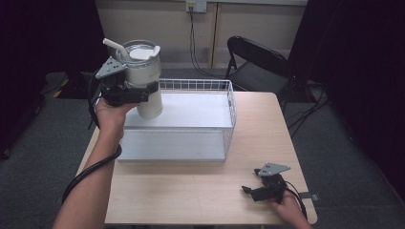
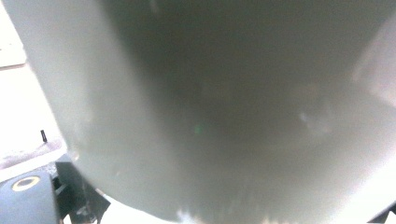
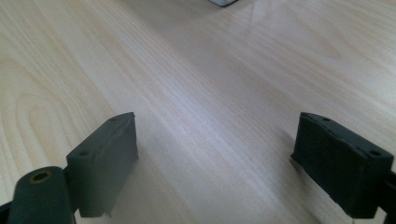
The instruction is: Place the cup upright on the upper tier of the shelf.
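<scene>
High view
Table (image 1: 200, 191): light wood, seen from the person's side, with dark carpet around it.
Basket (image 1: 229, 102): white wire, rectangular, on the far left half of the table; its floor looks pale and bare.
Tumbler (image 1: 145, 83): cream-white, with a clear lid and a white straw (image 1: 114, 46) slanting up to the left. It is held in the air above the basket's near-left corner, tilted a little, its base lower than the rim of the far wall.
Left gripper (image 1: 143, 93): clenched around the tumbler's middle from the left side, the grey plate on top, the hand under it and the cable looping down along the forearm.
Right gripper (image 1: 248, 191): low over the table near its front right corner, well apart from the basket, jaws pointing left and spread.
Chair (image 1: 258, 62): black folding chair beyond the table's far right corner.

Left gripper view
Tumbler (image 2: 224, 107): its pale wall sits right against the camera, blurred and shaded. The jaws' grip cannot be judged here.

Right gripper view
Right gripper (image 3: 215, 154): released, the two black pads wide apart with nothing between them.
Table (image 3: 196, 70): bare wood grain runs beneath and beyond the jaws.
</scene>
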Tool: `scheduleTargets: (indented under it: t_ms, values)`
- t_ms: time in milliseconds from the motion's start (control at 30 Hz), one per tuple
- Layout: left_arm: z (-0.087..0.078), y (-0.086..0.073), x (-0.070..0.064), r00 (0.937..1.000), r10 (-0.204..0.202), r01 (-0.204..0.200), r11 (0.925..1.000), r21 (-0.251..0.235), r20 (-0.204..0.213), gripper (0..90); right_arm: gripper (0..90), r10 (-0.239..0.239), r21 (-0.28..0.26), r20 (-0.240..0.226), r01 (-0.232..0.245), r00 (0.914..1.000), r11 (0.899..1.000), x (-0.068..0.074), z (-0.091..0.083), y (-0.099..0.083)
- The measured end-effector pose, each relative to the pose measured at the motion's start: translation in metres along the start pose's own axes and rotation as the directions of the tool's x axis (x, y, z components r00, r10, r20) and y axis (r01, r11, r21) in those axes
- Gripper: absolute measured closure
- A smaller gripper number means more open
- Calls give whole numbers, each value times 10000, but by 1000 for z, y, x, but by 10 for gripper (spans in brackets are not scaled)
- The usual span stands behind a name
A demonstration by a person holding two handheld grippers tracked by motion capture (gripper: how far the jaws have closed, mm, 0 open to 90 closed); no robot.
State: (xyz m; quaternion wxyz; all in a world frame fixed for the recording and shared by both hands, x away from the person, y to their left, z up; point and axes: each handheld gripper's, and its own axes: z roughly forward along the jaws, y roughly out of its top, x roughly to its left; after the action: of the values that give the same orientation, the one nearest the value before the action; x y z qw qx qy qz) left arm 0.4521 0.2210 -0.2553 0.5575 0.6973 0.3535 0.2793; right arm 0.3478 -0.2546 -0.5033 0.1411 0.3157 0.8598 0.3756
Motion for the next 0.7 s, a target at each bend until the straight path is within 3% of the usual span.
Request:
scheduleTargets:
  t_ms: [400, 700]
  values:
    - [-2, 1, -1, 10000, -19, 20, 9999, 105, -77, 92, 128, -9, 5, 10, 9, 10000, 10000, -1, 1, 1]
    - [-5, -4, 1, 9991, -413, 412, 9988, 248, 19, 83, 128, -7, 3, 12, 7, 10000, 10000, -1, 1, 1]
